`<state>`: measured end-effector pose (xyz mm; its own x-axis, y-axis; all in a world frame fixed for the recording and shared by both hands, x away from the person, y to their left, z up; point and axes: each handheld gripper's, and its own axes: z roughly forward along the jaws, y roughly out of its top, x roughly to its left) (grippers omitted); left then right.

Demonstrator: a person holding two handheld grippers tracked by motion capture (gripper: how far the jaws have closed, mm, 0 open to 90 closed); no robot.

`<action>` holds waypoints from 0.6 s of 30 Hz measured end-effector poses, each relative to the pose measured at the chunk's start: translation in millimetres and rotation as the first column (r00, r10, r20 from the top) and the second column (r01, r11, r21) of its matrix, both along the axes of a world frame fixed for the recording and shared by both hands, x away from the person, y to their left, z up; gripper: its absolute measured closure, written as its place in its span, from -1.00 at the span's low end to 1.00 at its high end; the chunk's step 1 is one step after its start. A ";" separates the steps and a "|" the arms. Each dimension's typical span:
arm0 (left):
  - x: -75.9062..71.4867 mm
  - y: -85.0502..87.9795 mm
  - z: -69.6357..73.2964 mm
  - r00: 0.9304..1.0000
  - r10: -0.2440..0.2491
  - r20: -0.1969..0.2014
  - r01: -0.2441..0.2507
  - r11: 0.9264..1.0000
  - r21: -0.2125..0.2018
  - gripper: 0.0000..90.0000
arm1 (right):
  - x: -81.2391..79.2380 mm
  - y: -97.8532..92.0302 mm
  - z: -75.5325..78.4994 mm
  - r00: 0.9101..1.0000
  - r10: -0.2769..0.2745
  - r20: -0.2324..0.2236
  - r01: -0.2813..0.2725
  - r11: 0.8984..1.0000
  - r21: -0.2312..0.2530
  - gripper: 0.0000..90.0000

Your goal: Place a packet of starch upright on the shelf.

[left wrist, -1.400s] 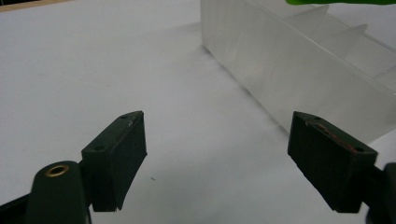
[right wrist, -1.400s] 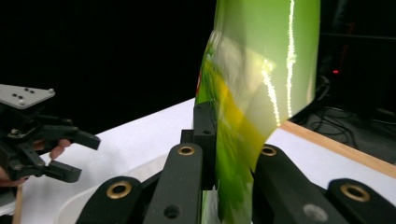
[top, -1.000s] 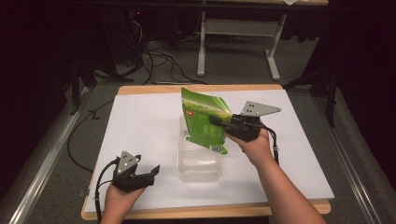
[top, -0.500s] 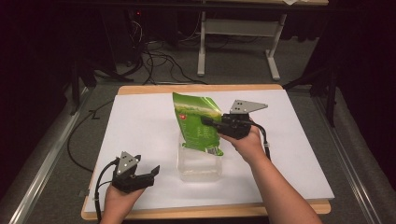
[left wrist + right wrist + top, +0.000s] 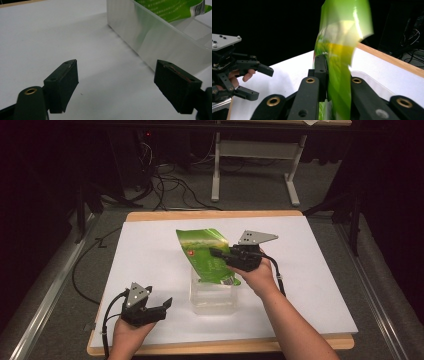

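Observation:
A green foil bag hangs tilted over a clear plastic container in the middle of the white table. My right gripper is shut on the bag's side; in the right gripper view the bag stands pinched between the jaws. Those jaws have just been opening slightly, with the bag still between them. The bag's lower end dips into the container. My left gripper rests at the front left, open and holding nothing, pointing toward the container.
A white sheet covers the wooden board, with free room left and right of the container. Behind the table are cables on the floor and a desk frame. The left gripper shows in the right gripper view.
The right hand has carried the bag leftward and a little down, so its lower end now sits over the container. The left gripper has stayed put.

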<state>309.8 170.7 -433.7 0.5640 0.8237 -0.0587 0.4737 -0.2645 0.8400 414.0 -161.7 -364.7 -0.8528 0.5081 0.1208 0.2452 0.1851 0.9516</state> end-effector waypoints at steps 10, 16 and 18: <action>0.2 -0.8 0.3 1.000 -0.004 0.002 0.004 1.000 -0.012 -0.55 | -3.9 -3.0 -5.7 0.998 -0.060 0.000 0.060 0.998 -0.007 0.55; 0.7 -3.0 0.7 1.000 -0.008 0.007 0.009 1.000 -0.016 -0.54 | -9.3 -13.7 -4.8 0.994 -0.108 0.007 0.108 0.994 -0.020 0.35; 0.5 -3.8 1.3 1.000 -0.011 0.010 0.011 1.000 -0.018 -0.53 | -11.3 -18.1 -3.9 0.992 -0.128 0.009 0.128 0.991 -0.025 0.32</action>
